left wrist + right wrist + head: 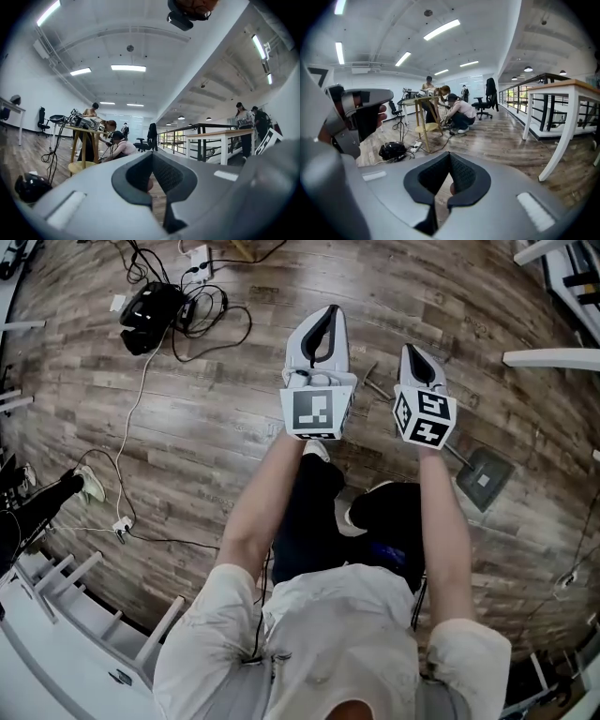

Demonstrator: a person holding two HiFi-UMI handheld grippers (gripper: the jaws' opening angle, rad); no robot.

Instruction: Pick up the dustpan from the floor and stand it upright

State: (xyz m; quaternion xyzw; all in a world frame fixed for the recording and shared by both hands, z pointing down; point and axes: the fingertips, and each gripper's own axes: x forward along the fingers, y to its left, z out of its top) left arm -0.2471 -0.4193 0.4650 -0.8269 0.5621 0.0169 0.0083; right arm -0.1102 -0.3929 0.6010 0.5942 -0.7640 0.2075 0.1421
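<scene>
A grey dustpan [485, 478] lies flat on the wooden floor at the right of the head view. Its thin handle [377, 382] runs up-left and passes behind my right gripper. My left gripper [329, 311] is held out over the floor left of the handle, its jaws together and nothing between them. My right gripper [410, 351] hangs above the handle's line, also shut and empty. Neither gripper view shows the dustpan. The left gripper [151, 154] looks level across the room. The right gripper [449, 154] looks slightly down at the floor.
A black bag [150, 306] with tangled cables and a power strip [199, 259] lie at the upper left. White table legs [553, 357] stand at the right, a white railing [56, 615] at the lower left. People [454, 110] crouch by a distant table.
</scene>
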